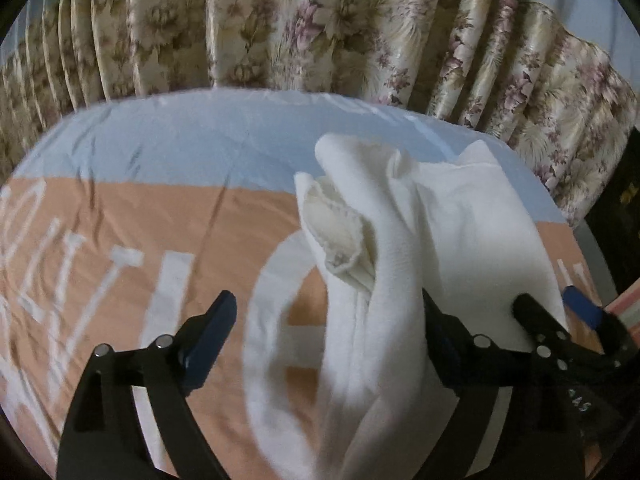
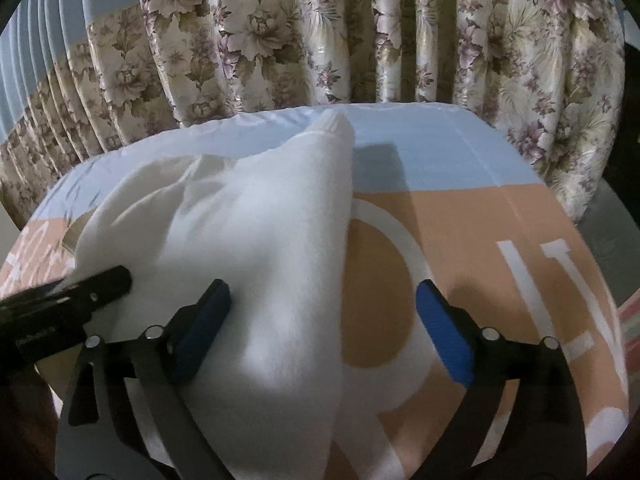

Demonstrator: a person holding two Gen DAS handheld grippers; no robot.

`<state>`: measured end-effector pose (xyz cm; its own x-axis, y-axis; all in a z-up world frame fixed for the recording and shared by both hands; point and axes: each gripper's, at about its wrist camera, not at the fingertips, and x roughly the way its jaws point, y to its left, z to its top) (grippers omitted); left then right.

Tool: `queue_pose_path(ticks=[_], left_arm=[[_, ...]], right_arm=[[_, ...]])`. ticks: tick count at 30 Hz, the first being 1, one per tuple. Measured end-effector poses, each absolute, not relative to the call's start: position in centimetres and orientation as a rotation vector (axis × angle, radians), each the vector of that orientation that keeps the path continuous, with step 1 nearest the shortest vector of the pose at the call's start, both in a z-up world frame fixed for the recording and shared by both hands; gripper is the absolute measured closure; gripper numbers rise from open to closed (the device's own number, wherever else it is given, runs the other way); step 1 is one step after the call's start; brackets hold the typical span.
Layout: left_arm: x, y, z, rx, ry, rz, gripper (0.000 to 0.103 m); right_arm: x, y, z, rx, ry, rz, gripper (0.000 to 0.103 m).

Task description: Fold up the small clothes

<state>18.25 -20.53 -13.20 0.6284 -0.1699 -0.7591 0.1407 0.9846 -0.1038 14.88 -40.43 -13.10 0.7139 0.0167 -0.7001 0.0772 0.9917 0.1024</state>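
Both sets of fingers stand spread, the left gripper [image 1: 324,320] and right gripper [image 2: 324,328] straddling the white garment [image 2: 248,240] bunched unevenly on the bed [image 2: 500,240], so folding looks barely begun, with flattening and tidy creases left

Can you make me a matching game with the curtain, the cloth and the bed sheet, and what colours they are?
Things:
1. curtain
2. cloth
3. bed sheet

Colours:
A. plain white
B. peach and pale blue with big white letters
C. cream with flowers

Pairs: 1-C, 2-A, 3-B
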Motion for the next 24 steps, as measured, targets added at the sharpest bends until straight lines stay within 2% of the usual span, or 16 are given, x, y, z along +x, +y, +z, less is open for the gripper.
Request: queue_pose_path(ticks=[9,15,24], left_arm=[[14.9,-17.6,-11.0,0.013,0.758,-0.154,0.014],[12.4,-11.6,-9.1,-0.006,0.702,-0.066,0.014],[8.3,-1.5,-10.8,-0.003,0.723,0.076,0.014]], right_arm=[[10.0,-40.3,-12.3,0.119,0.757,-0.054,0.005],[5.7,-39.5,-11.6,0.142,0.747,-0.069,0.005],[1.4,-35.9,-8.2,0.182,0.687,-0.058,0.004]])
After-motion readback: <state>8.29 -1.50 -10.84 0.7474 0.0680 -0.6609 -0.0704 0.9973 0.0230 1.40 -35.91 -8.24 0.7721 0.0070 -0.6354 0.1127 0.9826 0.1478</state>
